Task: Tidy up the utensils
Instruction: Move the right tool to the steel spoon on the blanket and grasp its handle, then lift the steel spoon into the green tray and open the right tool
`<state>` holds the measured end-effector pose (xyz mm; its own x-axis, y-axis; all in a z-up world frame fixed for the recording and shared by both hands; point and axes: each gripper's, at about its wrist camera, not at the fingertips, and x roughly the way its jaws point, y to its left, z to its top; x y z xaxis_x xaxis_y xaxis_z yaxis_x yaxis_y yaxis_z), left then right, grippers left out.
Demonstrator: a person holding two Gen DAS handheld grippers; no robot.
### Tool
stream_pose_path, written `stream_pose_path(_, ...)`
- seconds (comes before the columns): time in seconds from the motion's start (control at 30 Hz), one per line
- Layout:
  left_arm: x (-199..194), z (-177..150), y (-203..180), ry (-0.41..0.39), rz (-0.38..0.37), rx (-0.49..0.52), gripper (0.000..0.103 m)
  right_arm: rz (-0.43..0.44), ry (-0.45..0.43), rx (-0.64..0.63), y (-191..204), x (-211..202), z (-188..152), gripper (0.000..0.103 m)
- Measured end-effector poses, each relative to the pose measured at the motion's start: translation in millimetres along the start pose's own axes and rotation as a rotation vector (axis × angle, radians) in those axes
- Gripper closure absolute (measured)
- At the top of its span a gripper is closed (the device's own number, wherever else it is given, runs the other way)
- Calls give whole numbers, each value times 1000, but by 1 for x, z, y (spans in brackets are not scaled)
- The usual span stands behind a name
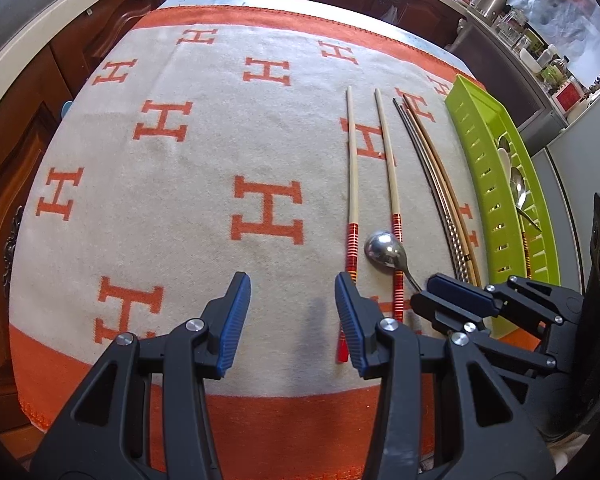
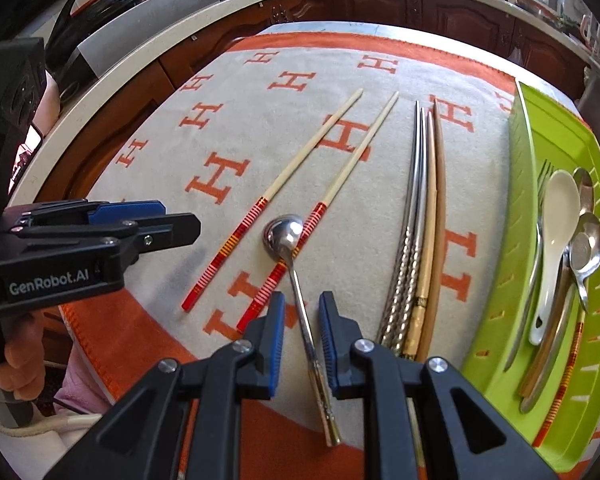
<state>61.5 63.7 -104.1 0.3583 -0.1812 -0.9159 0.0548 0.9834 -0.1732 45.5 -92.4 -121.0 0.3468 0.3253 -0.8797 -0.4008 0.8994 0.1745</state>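
Lying across red-banded chopstick point(image 2: 278, 270): shiny steel spoon point(image 2: 300, 280), long slim handle.

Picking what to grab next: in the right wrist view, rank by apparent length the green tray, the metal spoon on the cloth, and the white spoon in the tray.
1. Green tray, longest by far.
2. Metal spoon on the cloth, though it lies nearest the camera, which inflates it.
3. White spoon, shortest.
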Motion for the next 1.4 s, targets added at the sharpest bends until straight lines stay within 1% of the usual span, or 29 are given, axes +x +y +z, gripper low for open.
stream_pose_path(0.23, 1, 0, 1, 2, -4, -7, 62, -116, -70, -169, 25, 10, 4, 86)
stream_pose_path(0.33, 1, -1, 2, -1, -5, -11, 62, -122, -84, -199, 27, 12, 7, 88)
stream_pose_path(0.4, 1, -1, 3, 0, -3, -14, 62, -110, -87, -207, 28, 12, 8, 95)
stream_pose_path(0.5, 1, 0, 3, -3, 1, -13, 62, -125, -92, -212, 31, 12, 7, 99)
stream_pose_path(0.7, -3, -1, 3, -13, 7, -10, 62, -51, -90, -117, 19, 8, 9, 99)
stream_pose_path(1.17, -5, 3, -1, -20, 14, 9, 62, 70, -145, 40, -12, -20, 8, 99)
stream_pose_path(1.4, -4, 12, -5, -27, 20, 14, 62, 162, -207, 182, -45, -46, 5, 99)
